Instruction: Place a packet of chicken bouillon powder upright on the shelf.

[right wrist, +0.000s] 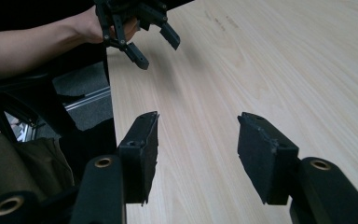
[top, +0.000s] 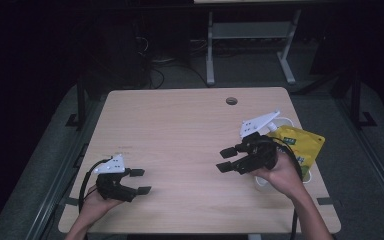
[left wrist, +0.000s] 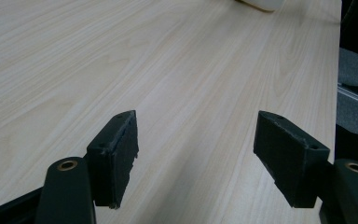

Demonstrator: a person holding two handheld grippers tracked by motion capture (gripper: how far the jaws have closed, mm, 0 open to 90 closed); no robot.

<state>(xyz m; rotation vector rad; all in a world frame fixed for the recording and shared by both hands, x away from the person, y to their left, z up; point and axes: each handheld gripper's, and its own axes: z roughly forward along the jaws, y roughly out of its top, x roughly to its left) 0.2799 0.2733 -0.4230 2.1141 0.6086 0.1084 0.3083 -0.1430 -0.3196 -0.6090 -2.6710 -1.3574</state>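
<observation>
Your left gripper sits near the table's near-left corner, jaws spread wide with nothing between them; in the left gripper view its pads frame only bare wood. Your right gripper is toward the right side, pointing left across the table, jaws also spread apart and pinching nothing; the right gripper view shows bare wood between its pads.

Just behind your right hand, by the right edge, lies one yellow pouch with a green patch on it. There is print on it, but it is too small to read. A white item lies partly hidden under and beside the pouch; what it is cannot be told. Neither gripper touches the pouch.

Count: two grippers, one pouch, one white item. A round hole sits near the table's far edge.
</observation>
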